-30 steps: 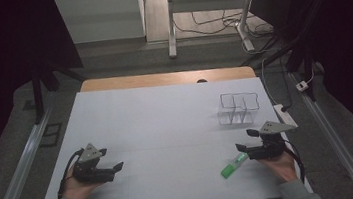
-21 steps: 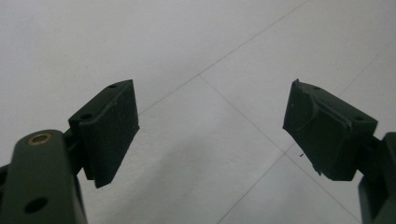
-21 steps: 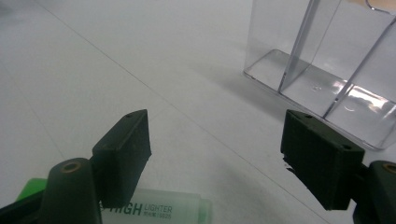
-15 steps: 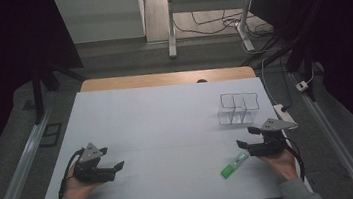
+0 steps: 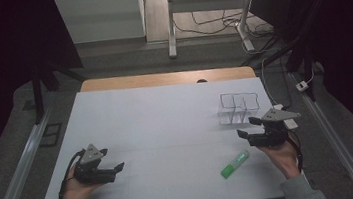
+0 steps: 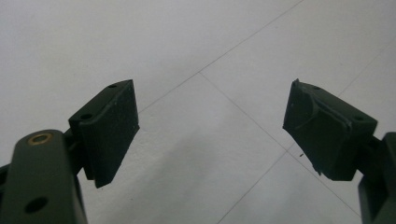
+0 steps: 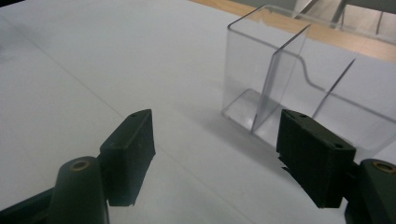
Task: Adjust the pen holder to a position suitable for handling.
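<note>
A green marker (image 5: 235,164) lies on the white table (image 5: 167,125) near the front right. My right gripper (image 5: 246,129) hovers just right of and behind it, open and empty, its jaws facing a clear divided plastic box (image 5: 237,107). In the right gripper view that box (image 7: 299,88) stands close ahead of the open right gripper (image 7: 215,154). At the table's front left a hand holds my left gripper (image 5: 118,168), open with nothing between its jaws. The left gripper (image 6: 210,126) looks down on bare white tabletop (image 6: 196,51).
A wooden strip (image 5: 167,79) edges the table's far side. Metal rails (image 5: 17,173) run along the left and right of the table. Desk legs and cables (image 5: 206,20) lie on the floor beyond.
My right gripper has drifted slightly back toward the clear box. The left gripper has barely moved.
</note>
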A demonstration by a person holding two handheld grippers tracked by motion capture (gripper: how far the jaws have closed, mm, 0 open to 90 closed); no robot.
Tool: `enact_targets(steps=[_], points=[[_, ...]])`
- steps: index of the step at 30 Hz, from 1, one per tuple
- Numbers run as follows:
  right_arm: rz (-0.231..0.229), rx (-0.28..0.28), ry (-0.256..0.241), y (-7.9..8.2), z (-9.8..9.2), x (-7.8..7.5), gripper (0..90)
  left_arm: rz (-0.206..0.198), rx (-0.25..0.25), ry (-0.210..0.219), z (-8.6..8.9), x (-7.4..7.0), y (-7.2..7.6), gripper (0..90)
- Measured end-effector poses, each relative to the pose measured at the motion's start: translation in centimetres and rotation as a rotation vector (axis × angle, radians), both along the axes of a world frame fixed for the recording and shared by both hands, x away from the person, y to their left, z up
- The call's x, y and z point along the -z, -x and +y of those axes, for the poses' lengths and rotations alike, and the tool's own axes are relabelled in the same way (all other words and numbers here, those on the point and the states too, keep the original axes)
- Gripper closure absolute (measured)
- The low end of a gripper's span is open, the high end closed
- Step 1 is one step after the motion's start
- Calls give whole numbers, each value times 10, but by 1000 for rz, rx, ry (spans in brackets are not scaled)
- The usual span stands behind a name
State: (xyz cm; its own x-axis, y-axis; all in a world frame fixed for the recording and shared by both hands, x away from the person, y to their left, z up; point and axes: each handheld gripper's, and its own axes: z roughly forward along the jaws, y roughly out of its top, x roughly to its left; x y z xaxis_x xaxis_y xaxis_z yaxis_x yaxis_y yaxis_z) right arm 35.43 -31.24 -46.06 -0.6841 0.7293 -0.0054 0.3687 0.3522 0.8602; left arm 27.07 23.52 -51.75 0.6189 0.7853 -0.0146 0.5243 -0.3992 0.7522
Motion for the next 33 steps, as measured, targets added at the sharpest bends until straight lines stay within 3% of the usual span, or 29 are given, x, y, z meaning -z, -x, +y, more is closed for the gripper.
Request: enact_targets(steps=[8,12,17,23,33], points=[[8,45,11,-7,-3,-7,288,5,1,-8,0,1,0,177],[8,93,35,-10,-10,-10,311,6,2,-11,-1,2,-1,177],[10,137,23,-16,-18,-14,333,8,0,-12,0,2,-1,176],[33,227,37,-28,-28,-17,434,11,-2,-17,0,2,-2,177],[44,311,62,-37,-44,-12,647,12,-1,-22,0,3,-3,178]])
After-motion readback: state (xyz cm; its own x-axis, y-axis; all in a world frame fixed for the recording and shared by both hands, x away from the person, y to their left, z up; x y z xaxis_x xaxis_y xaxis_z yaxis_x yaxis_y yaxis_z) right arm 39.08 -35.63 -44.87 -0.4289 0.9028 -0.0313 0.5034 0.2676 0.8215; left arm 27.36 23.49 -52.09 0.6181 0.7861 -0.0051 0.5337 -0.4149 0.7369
